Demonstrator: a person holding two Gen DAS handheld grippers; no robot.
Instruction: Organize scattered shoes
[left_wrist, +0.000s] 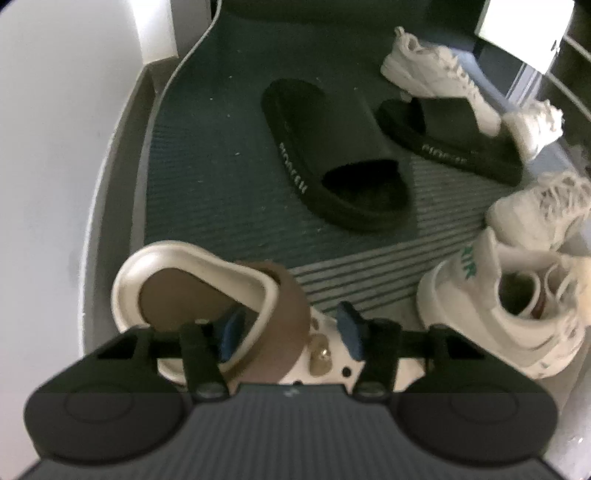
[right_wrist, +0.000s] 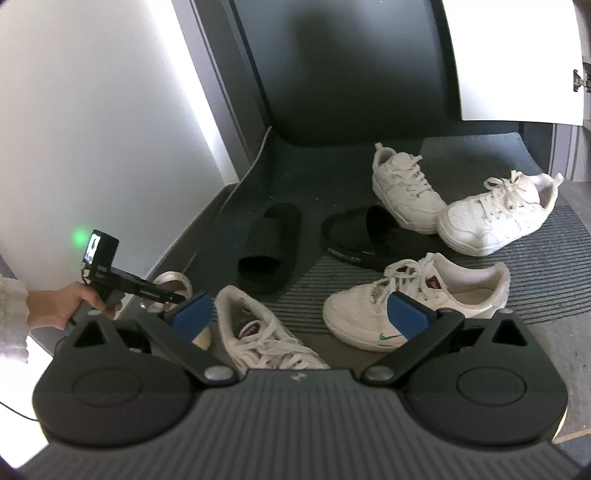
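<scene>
Currently the ribbed floor mat (left_wrist: 221, 206) is seen ahead of both claws, strewn with black slides and white sneakers. The cream sandal (left_wrist: 192, 291), light and fairly stiff, is judged best taken by its brown strap (left_wrist: 291, 328), which sits between the left claw's (left_wrist: 290, 330) part-closed pads; contact cannot be told. The right claw (right_wrist: 299, 314) is held apart, empty, above a white sneaker (right_wrist: 266, 339).

The floor mat (left_wrist: 229, 206) is seen as a ribbed, matt textile, dark at twelve o'clock and lighter striped at three o'clock. The black slide (left_wrist: 332, 158) looks made of matt foam or rubber. The cream clog (left_wrist: 192, 273) appears smooth, slightly glossy, with a brown matt strap. The white sneaker (right_wrist: 417, 299) shows smooth leather-like panels and cloth laces. The gripper pads (right_wrist: 408, 314) are matt blue.
</scene>
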